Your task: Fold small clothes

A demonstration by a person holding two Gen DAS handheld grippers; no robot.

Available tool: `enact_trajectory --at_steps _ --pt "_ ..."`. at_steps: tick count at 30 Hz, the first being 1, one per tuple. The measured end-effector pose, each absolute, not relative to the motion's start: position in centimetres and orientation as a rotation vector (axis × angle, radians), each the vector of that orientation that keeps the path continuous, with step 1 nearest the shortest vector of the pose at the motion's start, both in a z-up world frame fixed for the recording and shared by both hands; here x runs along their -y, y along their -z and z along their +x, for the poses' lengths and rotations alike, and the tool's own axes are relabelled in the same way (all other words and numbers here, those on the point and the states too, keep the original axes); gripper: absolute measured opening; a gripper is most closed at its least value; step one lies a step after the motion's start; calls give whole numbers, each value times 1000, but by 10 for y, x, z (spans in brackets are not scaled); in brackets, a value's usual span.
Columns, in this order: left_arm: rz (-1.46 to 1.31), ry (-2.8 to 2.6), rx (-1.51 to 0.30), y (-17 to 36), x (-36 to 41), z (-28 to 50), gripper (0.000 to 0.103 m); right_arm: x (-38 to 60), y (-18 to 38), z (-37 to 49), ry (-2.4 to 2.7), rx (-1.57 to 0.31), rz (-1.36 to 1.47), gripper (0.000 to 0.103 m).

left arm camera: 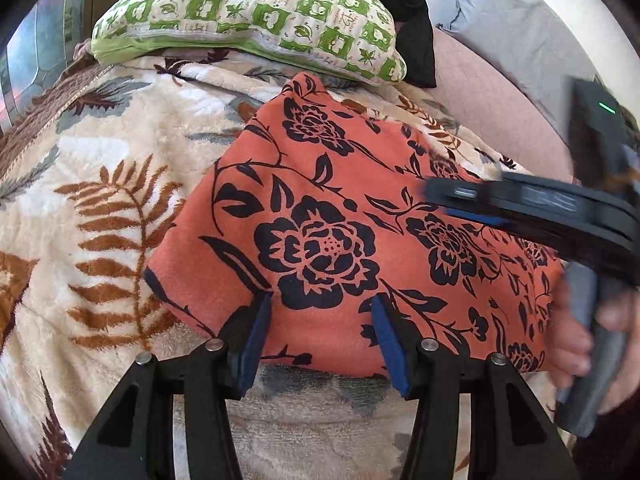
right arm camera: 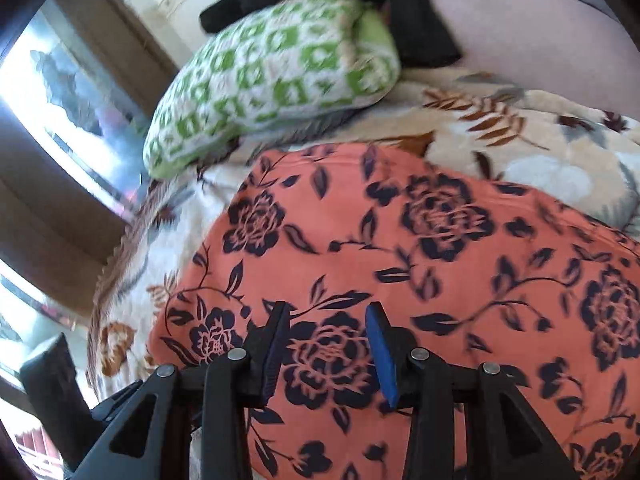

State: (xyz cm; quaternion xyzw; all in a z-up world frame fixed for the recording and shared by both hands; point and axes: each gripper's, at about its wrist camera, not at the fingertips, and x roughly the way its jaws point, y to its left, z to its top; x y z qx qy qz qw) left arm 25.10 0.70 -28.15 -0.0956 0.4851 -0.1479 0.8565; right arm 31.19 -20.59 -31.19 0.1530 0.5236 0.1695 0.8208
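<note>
An orange cloth with black flowers (left arm camera: 340, 216) lies flat on a beige leaf-print blanket (left arm camera: 100, 208). My left gripper (left arm camera: 322, 300) is at the cloth's near edge. Its blue pads (left arm camera: 256, 332) stand well apart, with flat cloth showing between them and not pinched. My right gripper (left arm camera: 520, 204) reaches in from the right over the cloth's right part, held by a hand (left arm camera: 576, 344). In the right wrist view the right gripper (right arm camera: 329, 312) hovers over the orange cloth (right arm camera: 420, 260), its pads (right arm camera: 380, 352) apart with nothing gripped.
A green-and-white patterned pillow (left arm camera: 256, 12) lies at the far side of the blanket, with a black garment (left arm camera: 412, 20) behind it. A pink sheet (left arm camera: 492, 104) and a grey pillow (left arm camera: 516, 12) lie at the far right. A window (right arm camera: 60, 92) is on the left.
</note>
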Motion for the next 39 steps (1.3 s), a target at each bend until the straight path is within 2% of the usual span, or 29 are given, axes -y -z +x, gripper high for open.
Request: enact_trajectory --at_steps 3,7,10,16,24,27,35,39 --pt "-208 333 -1020 280 -12 251 54 177 338 361 -336 -1202 335 43" --pt "-187 352 -1022 276 -11 252 54 186 335 394 -236 -1167 466 44" --pt "-133 327 -980 265 -8 247 54 202 307 368 -253 -1058 483 44" --pt "-68 222 -884 240 -3 242 54 259 278 271 -174 -1010 437 44" --pt "-21 144 -845 236 2 241 54 325 301 153 -14 -1079 404 44" --pt "-4 132 -833 235 6 238 54 339 330 136 15 -1133 447 43" --pt "19 98 -793 233 14 243 54 360 300 127 -11 -921 528 43" --pt "30 92 -777 233 19 243 54 370 305 132 51 -912 558 43"
